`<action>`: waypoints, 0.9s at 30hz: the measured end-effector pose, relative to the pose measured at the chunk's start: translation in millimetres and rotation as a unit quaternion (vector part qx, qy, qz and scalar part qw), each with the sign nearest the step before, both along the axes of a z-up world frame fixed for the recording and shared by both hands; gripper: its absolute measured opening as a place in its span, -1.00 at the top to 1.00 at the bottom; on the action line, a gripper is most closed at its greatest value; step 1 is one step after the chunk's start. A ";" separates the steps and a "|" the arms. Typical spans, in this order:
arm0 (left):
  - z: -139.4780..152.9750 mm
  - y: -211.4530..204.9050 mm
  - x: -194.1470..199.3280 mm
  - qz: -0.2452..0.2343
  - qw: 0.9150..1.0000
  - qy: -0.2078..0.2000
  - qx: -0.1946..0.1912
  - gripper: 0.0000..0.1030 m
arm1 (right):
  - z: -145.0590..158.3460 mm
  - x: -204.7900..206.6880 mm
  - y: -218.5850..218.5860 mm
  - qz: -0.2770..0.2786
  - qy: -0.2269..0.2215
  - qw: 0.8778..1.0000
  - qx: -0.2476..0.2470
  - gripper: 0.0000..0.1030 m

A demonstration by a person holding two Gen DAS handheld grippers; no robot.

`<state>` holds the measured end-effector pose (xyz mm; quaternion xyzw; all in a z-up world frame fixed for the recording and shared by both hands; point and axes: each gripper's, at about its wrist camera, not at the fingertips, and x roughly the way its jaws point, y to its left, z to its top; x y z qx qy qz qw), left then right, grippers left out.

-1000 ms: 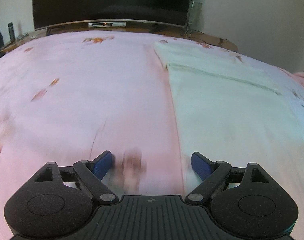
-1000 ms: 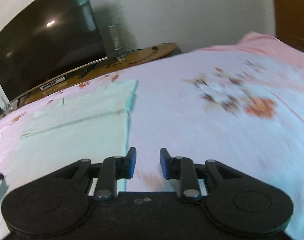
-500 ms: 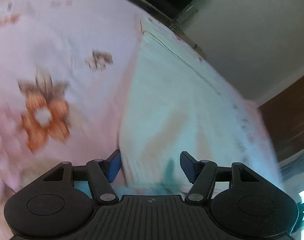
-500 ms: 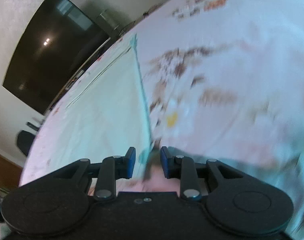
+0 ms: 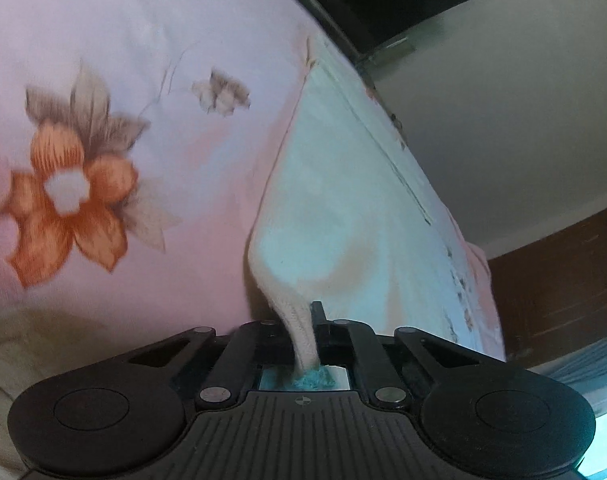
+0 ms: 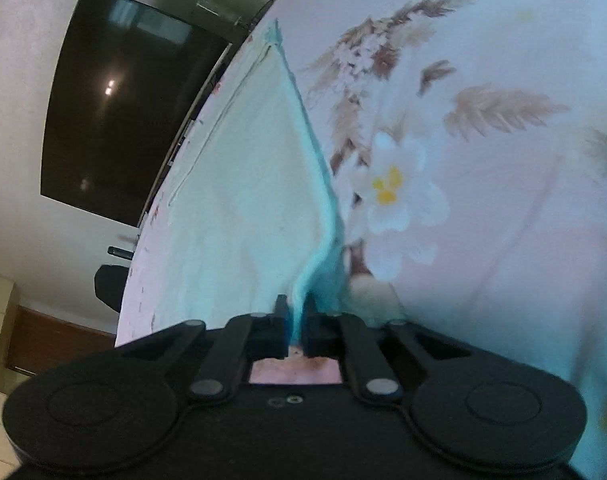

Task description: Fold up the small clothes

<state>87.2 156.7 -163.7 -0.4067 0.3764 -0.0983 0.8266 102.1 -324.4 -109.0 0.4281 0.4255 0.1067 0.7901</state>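
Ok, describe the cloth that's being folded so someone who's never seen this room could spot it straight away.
Start at the bed's pink floral sheet below the dark wall-mounted TV. Lying flat on it is the pale mint cloth, its near corners pinched by the left claw and right claw. It alone is plain, without printed flowers.

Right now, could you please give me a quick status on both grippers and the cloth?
Left gripper shut on the cloth. Right gripper shut on its other near corner. Cloth flat on the bedsheet; nothing in the way.
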 end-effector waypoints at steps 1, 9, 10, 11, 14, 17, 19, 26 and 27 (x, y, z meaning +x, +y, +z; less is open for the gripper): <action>4.8 2.3 -3.6 0.005 1.000 -0.007 0.002 0.91 | 7.2 1.9 1.7 0.003 -0.010 1.000 -0.019 0.89; -7.0 17.2 -17.5 0.009 1.000 -0.009 0.006 0.92 | 28.6 -12.7 -2.7 0.039 -0.043 0.996 -0.069 0.90; -7.3 18.2 -16.7 0.013 1.000 -0.007 -0.002 0.92 | 14.6 -14.5 -3.8 0.042 -0.022 0.996 -0.076 0.91; -5.1 17.5 -15.9 0.013 1.000 -0.007 0.002 0.92 | 6.8 -16.8 -4.8 0.036 -0.018 0.997 -0.064 0.91; 4.7 15.6 -13.2 0.006 1.000 -0.013 0.016 0.92 | 10.5 -20.5 -2.6 0.024 -0.028 0.998 -0.059 0.91; 20.6 16.5 -4.8 0.008 0.999 -0.033 0.010 0.92 | 26.0 -18.8 -0.2 0.027 -0.051 0.996 -0.073 0.91; 35.1 18.2 7.9 0.006 0.999 -0.050 0.012 0.92 | 43.0 -13.2 4.1 0.029 -0.077 0.993 -0.090 0.91; 86.0 23.4 104.2 -0.003 0.994 -0.102 0.043 0.92 | 102.0 59.0 11.4 0.039 -0.162 0.975 -0.150 0.91; 92.0 24.1 119.8 -0.005 0.993 -0.108 0.046 0.92 | 108.5 72.4 10.8 0.038 -0.168 0.972 -0.157 0.91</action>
